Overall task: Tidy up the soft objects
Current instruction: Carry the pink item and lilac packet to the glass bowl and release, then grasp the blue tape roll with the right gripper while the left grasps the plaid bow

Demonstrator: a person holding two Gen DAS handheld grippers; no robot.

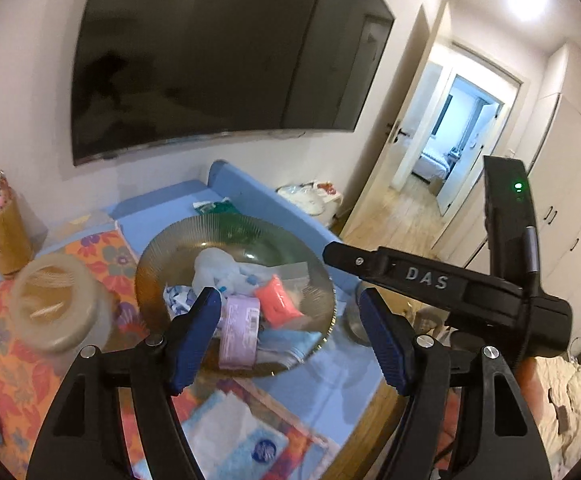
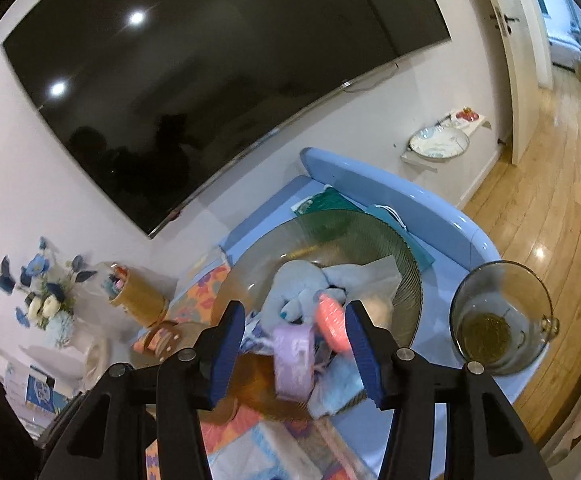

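Above the bowl [image 2: 406, 268], both hand-held grippers [image 1: 290, 336] [image 2: 296, 350] agape.

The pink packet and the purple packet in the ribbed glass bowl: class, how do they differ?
The pink packet is a bright coral; the purple packet is pale lilac. The pink packet looks smaller, the purple packet longer. The purple packet shows a printed label; none is visible on the pink packet. Both lie in the bowl, side by side.

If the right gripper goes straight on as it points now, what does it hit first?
Most likely the lilac packet between the open right gripper fingers, lying in the ribbed glass bowl; depth is uncertain.
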